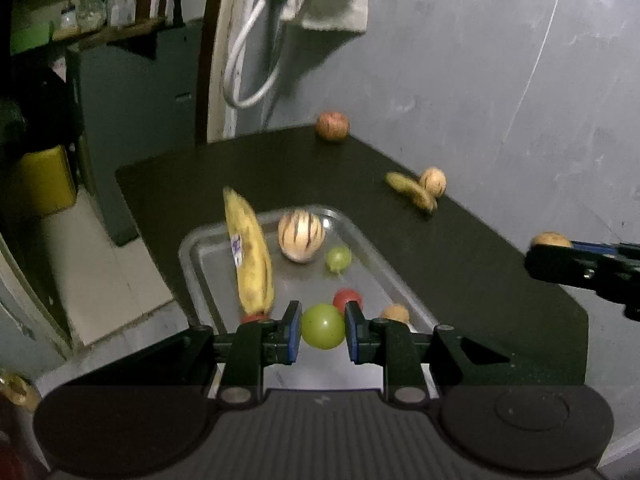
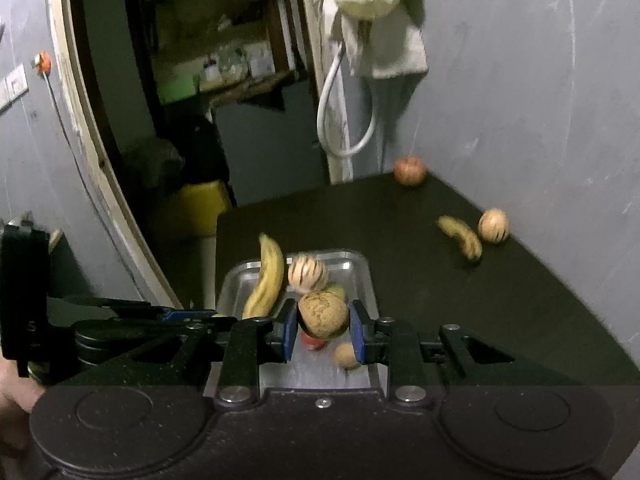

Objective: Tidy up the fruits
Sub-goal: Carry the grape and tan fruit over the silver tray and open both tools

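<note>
I count bananas: 2, one [image 1: 250, 256] with unreadable purple sticker | striped melons: 2 | left claw [image 1: 322, 330] grips green ball [image 1: 322, 326] | right claw [image 2: 323, 322] grips brown fruit [image 2: 323, 314]

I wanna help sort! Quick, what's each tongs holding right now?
Left tongs: closed on the round green fruit.
Right tongs: closed on the brown rough-skinned round fruit.

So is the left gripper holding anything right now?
Yes: the left gripper is shut on a green fruit, blue pads against both sides, above the tray.
</note>
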The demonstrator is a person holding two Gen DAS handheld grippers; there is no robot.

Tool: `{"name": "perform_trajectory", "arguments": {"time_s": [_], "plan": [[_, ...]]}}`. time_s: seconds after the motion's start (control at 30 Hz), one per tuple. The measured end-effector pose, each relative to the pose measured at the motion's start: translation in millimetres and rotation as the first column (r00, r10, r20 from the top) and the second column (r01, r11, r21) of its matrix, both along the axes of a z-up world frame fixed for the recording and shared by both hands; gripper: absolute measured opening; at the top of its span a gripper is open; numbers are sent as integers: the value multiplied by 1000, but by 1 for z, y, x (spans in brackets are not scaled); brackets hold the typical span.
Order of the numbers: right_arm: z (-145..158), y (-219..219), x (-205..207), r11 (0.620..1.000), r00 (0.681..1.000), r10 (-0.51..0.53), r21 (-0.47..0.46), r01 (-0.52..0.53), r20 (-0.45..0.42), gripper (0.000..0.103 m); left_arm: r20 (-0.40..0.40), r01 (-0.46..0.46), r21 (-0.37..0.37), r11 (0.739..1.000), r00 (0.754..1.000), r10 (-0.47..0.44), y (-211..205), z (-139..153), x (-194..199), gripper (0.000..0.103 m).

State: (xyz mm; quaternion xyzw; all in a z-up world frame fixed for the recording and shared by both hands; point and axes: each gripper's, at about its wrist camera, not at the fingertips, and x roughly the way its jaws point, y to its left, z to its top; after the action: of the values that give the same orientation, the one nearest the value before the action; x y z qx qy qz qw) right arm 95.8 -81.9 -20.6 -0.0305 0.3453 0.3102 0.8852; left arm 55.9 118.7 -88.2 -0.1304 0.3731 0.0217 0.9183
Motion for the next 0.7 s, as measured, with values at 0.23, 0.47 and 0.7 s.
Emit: {"name": "perform_trajectory", "arguments": {"time_s": [0.23,0.47,0.7], "plan": [[-52,13,5,996,996,24,-82,-30,-82,29,-61,18,-5,1000,998,-19,-1,-32,2,24],[-84,24,11,989,991,35,-139,-53,-129,29,-98,29,2,1000,995,-28,0,-52,10,24],[-98,35,17,981,989,61,-173,-83,-132,29,-116,27,2,1000,993,-26,3,-60,13,25]]}}
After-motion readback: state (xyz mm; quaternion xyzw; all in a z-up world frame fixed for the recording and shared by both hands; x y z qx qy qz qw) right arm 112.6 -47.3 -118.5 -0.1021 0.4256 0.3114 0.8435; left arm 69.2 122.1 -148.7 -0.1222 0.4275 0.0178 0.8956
